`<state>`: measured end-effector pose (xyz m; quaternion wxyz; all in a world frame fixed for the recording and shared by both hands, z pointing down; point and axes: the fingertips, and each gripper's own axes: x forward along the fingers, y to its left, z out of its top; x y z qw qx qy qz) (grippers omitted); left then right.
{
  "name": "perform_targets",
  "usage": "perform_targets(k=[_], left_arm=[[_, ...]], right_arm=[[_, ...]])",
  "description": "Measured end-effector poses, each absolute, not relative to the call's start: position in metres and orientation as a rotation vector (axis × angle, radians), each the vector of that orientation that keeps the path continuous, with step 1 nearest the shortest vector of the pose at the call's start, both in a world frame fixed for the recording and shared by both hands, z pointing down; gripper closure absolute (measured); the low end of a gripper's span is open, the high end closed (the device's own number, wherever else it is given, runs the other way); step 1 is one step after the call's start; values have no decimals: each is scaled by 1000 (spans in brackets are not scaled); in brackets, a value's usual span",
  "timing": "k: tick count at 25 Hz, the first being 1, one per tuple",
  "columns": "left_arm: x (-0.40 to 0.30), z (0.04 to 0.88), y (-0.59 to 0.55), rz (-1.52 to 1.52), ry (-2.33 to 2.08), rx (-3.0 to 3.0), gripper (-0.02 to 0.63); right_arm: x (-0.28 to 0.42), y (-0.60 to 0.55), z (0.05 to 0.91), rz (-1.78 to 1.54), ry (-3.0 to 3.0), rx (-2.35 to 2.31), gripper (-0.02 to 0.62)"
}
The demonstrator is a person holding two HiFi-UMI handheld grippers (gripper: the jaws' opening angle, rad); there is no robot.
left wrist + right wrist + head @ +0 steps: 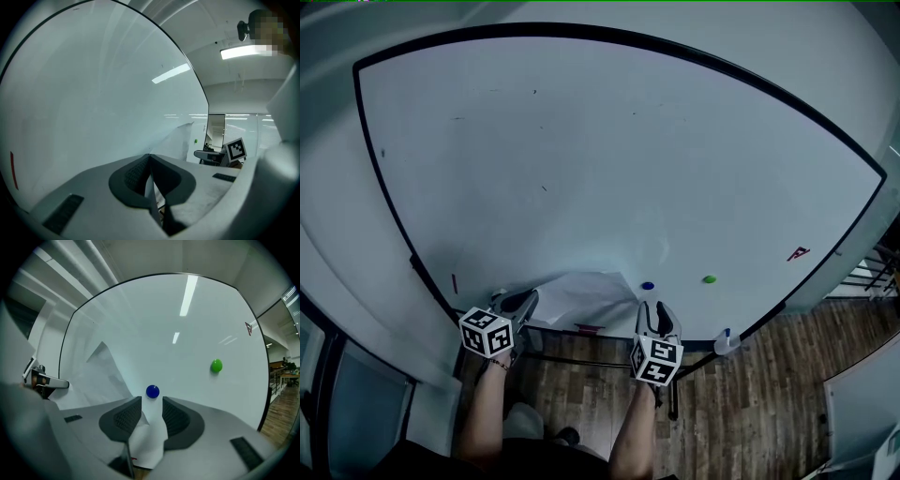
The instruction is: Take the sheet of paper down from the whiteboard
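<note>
Head view: from above and behind both tongs, facing steeply down. The left tongs (523, 302) and right tongs (657, 317) sit low in frame, the whiteboard (609, 159) spreads beyond them, and the floor (750, 394) lies beneath.
Left gripper view: rides the left tongs, close on their jaws, skimming along the whiteboard toward the right tongs' marker cube (236, 150).
Right gripper view: rides the right tongs, close on their jaws, facing the whiteboard nearly square-on. The blue magnet (152, 391) sits just beyond the tips, the green magnet (216, 365) farther right.
Shared ground: the sheet of paper (591, 295) between the tongs appears in all three views. Both magnets show in the head and right gripper views.
</note>
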<state>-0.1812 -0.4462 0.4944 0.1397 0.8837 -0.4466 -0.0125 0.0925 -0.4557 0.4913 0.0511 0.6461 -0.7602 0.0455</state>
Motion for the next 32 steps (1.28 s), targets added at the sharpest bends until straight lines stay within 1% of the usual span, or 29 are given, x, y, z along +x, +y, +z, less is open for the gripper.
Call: perform_targets(k=[11,19,22,32], left_arm=[[-192,498,-412,63,-1273,2576,584],[-206,501,-370,60,-1267,2569,584],[-210,502,-352,51,-1257,2569,584],[-223,496,-310,18,-1328,2572,584]], right_arm=[[82,-420,507,256,-2327,1993,454],[57,-366,515,313,-2337,1931,496],[51,-345,514,298,-2314,1918,516],[25,-300,506,205,-2327,1845,546]])
